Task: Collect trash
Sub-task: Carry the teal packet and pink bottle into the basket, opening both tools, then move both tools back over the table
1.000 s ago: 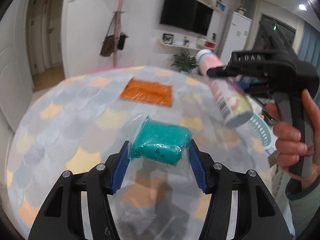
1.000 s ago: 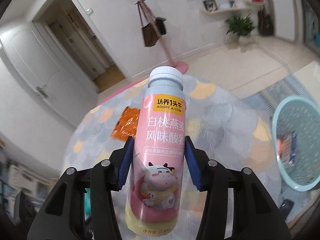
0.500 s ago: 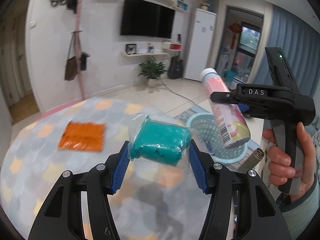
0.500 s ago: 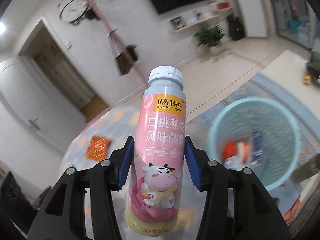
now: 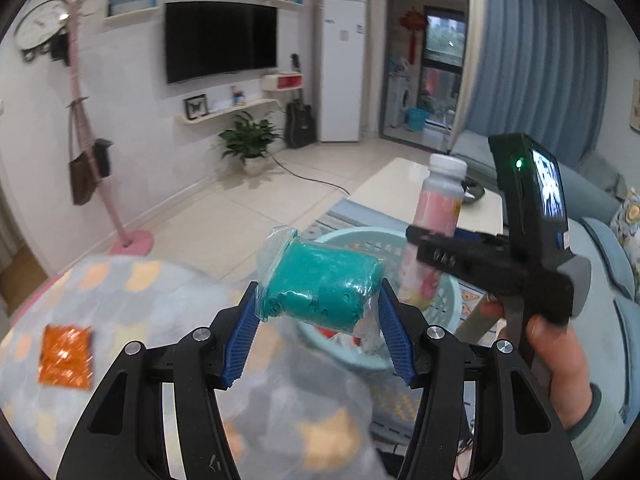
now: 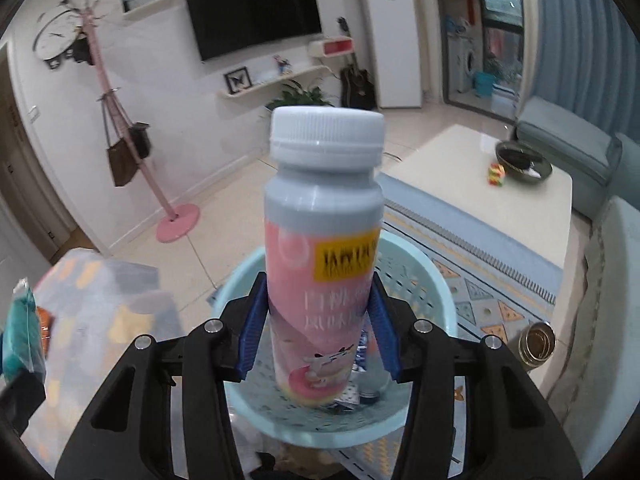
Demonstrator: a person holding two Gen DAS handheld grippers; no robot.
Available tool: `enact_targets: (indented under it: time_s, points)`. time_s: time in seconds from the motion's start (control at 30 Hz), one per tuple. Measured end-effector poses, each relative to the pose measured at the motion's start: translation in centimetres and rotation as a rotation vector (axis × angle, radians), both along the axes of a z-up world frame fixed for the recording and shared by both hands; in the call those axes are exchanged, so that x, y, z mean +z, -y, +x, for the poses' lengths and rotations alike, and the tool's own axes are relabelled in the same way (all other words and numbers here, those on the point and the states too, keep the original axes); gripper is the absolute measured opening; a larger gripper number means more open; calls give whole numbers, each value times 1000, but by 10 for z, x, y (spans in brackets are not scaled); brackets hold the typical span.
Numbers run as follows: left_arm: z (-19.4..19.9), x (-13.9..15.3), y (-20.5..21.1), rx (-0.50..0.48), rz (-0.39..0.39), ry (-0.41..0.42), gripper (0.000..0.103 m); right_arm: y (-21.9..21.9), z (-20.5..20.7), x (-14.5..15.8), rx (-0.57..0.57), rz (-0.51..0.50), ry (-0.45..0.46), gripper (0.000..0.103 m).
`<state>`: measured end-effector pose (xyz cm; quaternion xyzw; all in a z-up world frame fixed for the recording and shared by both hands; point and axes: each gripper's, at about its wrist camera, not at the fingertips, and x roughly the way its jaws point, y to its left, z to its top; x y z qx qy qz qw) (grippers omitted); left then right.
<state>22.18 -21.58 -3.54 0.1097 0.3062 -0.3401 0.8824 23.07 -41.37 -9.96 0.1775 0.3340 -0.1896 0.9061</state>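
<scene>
The bottle [image 6: 322,248], pink with a grey shoulder and white cap, stands upright in the right gripper [image 6: 318,328], whose blue pads [image 6: 253,324] clamp its label from both sides. Its base hangs over the basket [image 6: 428,280], a pale blue perforated tub on the floor just right of the table [image 6: 100,320]. In the basket lie a few wrappers [image 6: 362,354], mostly hidden behind the bottle. The left gripper [image 5: 318,320] is clenched on a teal pack [image 5: 322,290] in clear film, held above the table's right edge and the near rim of the basket [image 5: 348,236]. On the table, far left, lies an orange packet [image 5: 66,356]. A hand [image 5: 560,364] grips the right gripper's handle. Right of the basket, a metal can [image 6: 536,342] stands on the rug.
</scene>
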Motion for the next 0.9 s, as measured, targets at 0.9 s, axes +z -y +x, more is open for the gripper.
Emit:
enact_targets:
  time_s: [0.9]
  points:
    - [67,-54,77,-13,14,-152,75,56,-6,-46,-25,174,-67,59]
